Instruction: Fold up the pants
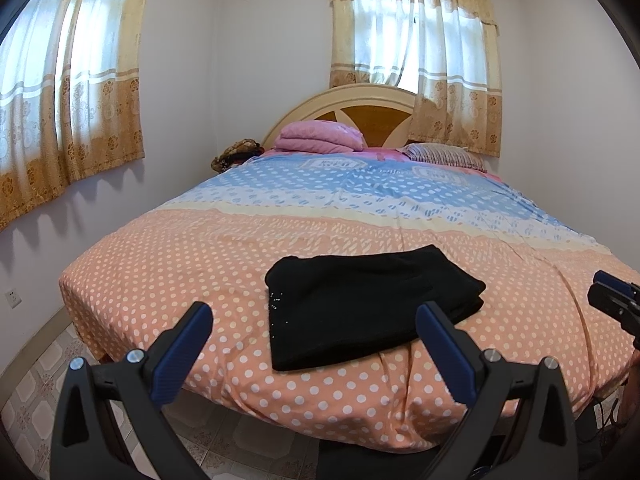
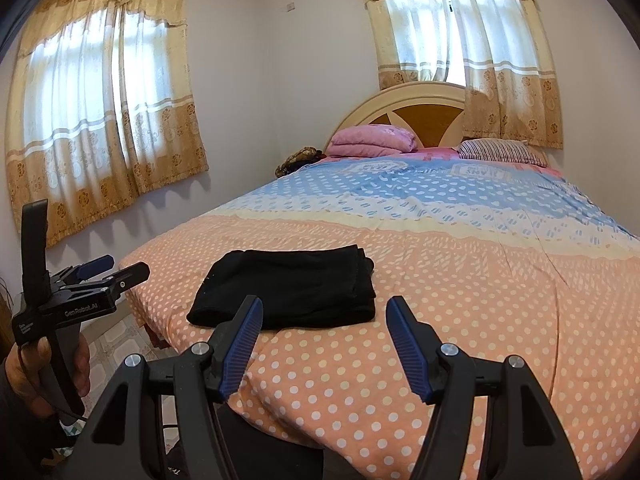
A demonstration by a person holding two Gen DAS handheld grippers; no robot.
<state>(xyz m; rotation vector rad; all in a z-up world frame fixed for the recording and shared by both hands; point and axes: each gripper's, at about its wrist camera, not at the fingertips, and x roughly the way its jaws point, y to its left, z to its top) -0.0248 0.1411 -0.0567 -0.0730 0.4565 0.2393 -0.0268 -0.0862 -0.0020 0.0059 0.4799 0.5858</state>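
- Bed (image 1: 200, 248): fills the middle of both views. A polka-dot cover lies over it, orange-pink at the near end and blue toward the head.
- Curtains (image 1: 68, 92): beige and gold panels hang over two windows, one on the left wall and one behind the headboard (image 1: 348, 100), whose right side one panel overlaps.
- Bedding at the head: a folded pink blanket (image 1: 320, 136) lies on the left side, a striped pillow (image 1: 444, 154) on the right side.
- Pants (image 1: 360, 308): black, folded into a compact rectangle of several layers. They lie flat on the orange-pink part of the cover, near the foot edge of the bed. Small pale dots show near the left edge. No finger of either tool touches them.
- Left gripper (image 1: 314, 334): jaws stand wide apart, nothing between the blue pads. It is held off the foot of the bed, tips just short of the pants. In the right wrist view the same tool (image 2: 114, 270) appears at the left edge, gripped by a hand (image 2: 52, 364) on its handle.
- Right gripper (image 2: 324, 332): jaws stand apart, somewhat less wide, nothing between the pads. It points over the foot edge with the pants just beyond its left finger (image 2: 240, 344). Its tip shows at the right edge of the left wrist view.
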